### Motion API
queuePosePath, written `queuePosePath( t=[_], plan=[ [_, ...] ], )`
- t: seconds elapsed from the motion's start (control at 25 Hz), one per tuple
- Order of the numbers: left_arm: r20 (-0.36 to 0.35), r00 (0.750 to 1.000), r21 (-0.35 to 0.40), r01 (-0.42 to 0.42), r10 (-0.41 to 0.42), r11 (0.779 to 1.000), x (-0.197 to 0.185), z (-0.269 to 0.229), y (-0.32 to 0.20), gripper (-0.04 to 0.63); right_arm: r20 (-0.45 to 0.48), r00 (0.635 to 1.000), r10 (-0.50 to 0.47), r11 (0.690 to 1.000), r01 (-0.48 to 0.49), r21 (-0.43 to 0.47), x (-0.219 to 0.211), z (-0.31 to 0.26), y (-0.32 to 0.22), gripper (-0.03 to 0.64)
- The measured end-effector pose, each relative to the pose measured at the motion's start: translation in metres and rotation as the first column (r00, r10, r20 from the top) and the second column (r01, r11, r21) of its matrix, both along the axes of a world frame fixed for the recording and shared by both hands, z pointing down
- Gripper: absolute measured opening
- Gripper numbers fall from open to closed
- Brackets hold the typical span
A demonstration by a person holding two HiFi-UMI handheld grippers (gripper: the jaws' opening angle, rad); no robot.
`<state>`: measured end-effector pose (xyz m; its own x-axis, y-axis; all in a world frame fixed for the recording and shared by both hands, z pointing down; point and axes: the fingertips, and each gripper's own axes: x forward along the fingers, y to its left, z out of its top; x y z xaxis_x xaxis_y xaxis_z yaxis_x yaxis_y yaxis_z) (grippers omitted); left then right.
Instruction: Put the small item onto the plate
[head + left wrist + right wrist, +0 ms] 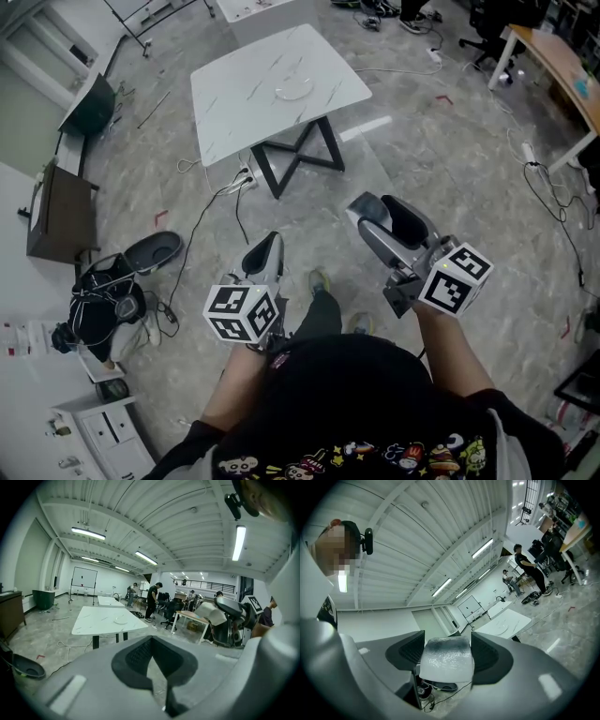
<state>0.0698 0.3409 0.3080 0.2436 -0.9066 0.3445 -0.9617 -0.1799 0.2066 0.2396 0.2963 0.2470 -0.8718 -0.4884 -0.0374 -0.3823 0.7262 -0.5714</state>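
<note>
A white plate (293,89) lies on the marble-topped table (234,103), far ahead of me across the floor. My right gripper (382,217) is held at waist height, shut on a small frosted whitish block (446,660) that sits between its black pads. The left gripper (266,251) is beside it, shut with nothing in it; its pads meet at the tip (151,640). The left gripper view shows the table (93,620) and plate (121,620), and the right gripper (228,615) off to the side. The plate (504,628) also appears small in the right gripper view.
Cables (202,220) trail over the floor near the table's black legs (300,155). A black bag (101,305) and a dark cabinet (58,214) stand at the left. A wooden desk (555,58) is at the far right. People (152,599) stand beyond the table.
</note>
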Motion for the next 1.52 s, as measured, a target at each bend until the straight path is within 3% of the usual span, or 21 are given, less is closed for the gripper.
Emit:
queuePosePath(
  t=[0.76,1.08,1.52],
  plan=[
    [-0.041,0.994,0.007,-0.102,0.102,0.995,-0.117,0.004,-0.172,0.0,-0.096,0.987,0.127,0.992,-0.126,0.017,-0.114,0.004,-0.141,0.336],
    [-0.05,0.987,0.021,-0.153,0.154,0.988,-0.152,0.005,-0.202,0.0,-0.119,0.976,0.181,0.983,-0.177,0.04,-0.15,0.005,-0.17,0.336],
    [-0.063,0.987,0.03,-0.144,0.146,0.989,-0.166,0.004,-0.214,0.0,-0.139,0.977,0.162,0.986,-0.156,0.049,-0.171,0.005,-0.187,0.336]
  ],
)
